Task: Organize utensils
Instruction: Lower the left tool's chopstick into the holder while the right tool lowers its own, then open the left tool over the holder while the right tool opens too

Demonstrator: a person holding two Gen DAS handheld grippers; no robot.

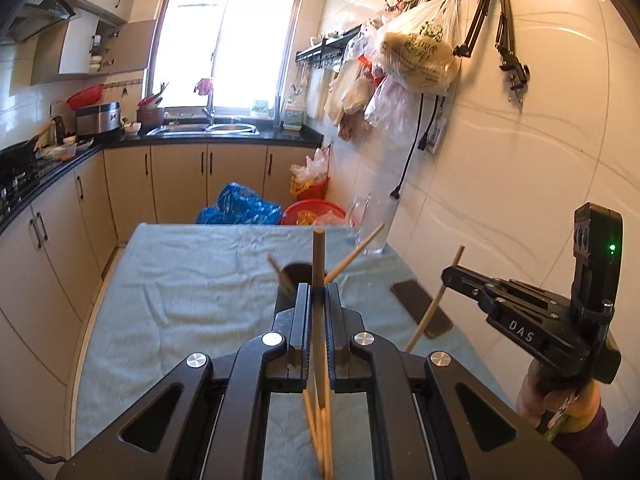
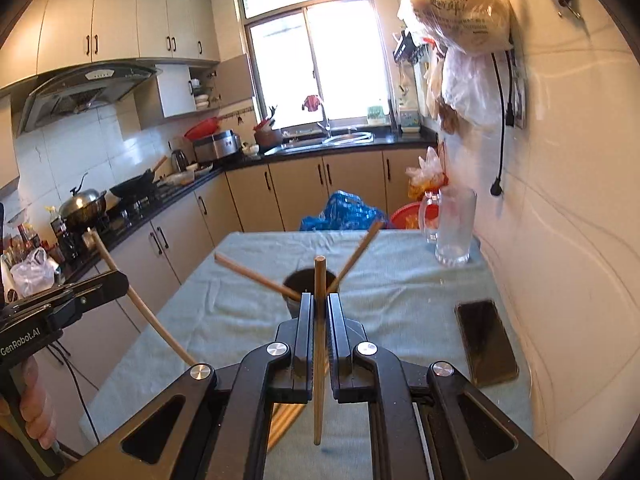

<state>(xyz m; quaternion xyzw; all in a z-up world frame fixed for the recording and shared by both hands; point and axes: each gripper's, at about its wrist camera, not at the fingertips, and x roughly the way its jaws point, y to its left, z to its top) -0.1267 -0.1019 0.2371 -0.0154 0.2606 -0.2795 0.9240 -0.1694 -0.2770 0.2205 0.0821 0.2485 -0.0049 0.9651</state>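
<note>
My left gripper (image 1: pixel 319 288) is shut on a wooden chopstick (image 1: pixel 319 256) that stands upright between its jaws. My right gripper (image 2: pixel 319 298) is likewise shut on an upright chopstick (image 2: pixel 319 280). Just beyond both sits a dark cup (image 2: pixel 310 280) on the cloth-covered table (image 2: pixel 400 280), with two chopsticks (image 2: pixel 358 256) leaning out of it to either side. Each gripper shows in the other's view: the right gripper (image 1: pixel 446 276) at the right, the left gripper (image 2: pixel 122 278) at the left, both above the table. More chopsticks (image 1: pixel 320 432) lie blurred under the left gripper.
A dark phone (image 2: pixel 486 342) lies on the cloth near the right wall. A glass mug (image 2: pixel 454 224) stands at the table's far right corner. Kitchen counters run along the left and back. Blue bag (image 2: pixel 344 212) and red baskets sit on the floor beyond.
</note>
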